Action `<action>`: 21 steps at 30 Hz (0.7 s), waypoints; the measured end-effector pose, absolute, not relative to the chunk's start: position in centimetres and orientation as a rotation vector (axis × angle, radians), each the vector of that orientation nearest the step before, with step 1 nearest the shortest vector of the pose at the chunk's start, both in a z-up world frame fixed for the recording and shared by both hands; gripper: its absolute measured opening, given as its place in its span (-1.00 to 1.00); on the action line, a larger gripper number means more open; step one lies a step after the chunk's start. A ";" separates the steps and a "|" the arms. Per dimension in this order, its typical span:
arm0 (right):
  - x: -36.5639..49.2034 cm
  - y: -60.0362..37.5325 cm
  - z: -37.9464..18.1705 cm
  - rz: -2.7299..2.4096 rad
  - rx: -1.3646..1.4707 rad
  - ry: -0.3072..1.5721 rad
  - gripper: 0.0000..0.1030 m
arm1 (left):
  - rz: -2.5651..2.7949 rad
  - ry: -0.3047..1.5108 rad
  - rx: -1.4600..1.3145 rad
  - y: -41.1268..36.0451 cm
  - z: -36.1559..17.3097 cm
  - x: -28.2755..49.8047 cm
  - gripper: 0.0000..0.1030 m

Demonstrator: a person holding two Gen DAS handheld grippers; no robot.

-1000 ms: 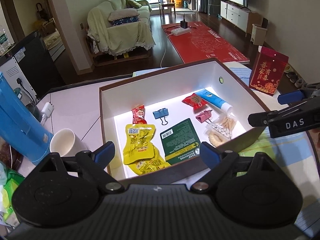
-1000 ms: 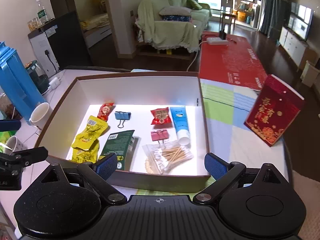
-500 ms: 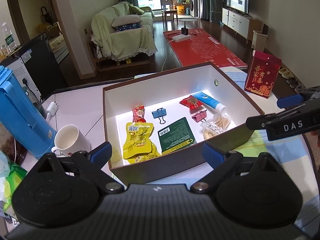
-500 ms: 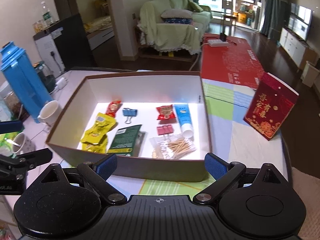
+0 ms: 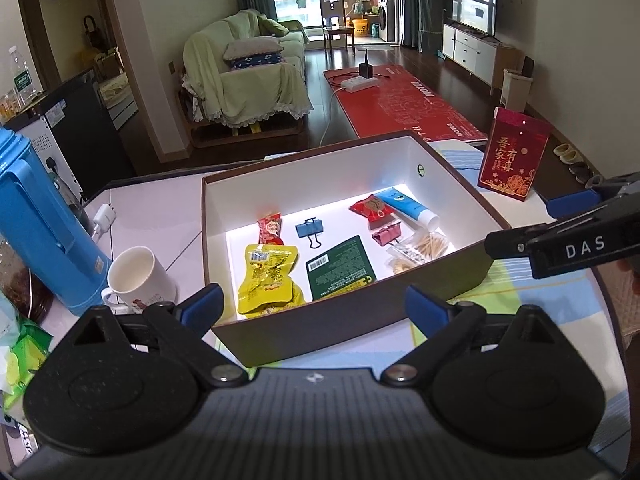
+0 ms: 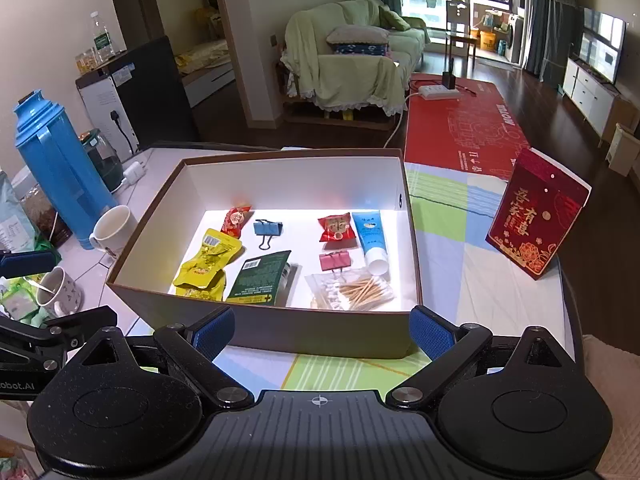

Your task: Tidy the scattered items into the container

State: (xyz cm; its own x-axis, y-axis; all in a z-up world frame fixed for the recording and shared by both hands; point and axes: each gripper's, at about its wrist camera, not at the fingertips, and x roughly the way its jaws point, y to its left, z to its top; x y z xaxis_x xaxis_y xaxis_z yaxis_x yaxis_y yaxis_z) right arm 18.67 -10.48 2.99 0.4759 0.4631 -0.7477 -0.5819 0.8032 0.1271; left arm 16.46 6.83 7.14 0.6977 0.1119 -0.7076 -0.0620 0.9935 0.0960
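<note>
Above the table [image 6: 460, 280], both grippers [image 5: 312, 306] [image 6: 322, 330] hover, jaws spread, empty.

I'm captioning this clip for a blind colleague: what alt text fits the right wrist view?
An open brown box on a table holds snack packets, two binder clips, a blue tube, a green packet and cotton swabs. The open right gripper sits empty before it; a red bag stands outside.

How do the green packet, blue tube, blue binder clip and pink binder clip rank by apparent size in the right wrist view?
1. green packet
2. blue tube
3. blue binder clip and pink binder clip: look alike, unranked.
</note>
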 end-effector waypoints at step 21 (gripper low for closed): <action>16.5 -11.9 3.0 0.667 -0.151 0.863 0.87 | 0.096 0.794 0.077 4.9 6.7 14.5 0.86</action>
State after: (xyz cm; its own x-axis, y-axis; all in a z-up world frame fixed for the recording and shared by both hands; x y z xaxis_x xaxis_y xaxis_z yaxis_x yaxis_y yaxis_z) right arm 16.53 -11.90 3.00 0.4634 0.4812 -0.7441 -0.5988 0.7890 0.1373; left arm 14.47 4.90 6.72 0.6968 0.1152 -0.7079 -0.0575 0.9928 0.1050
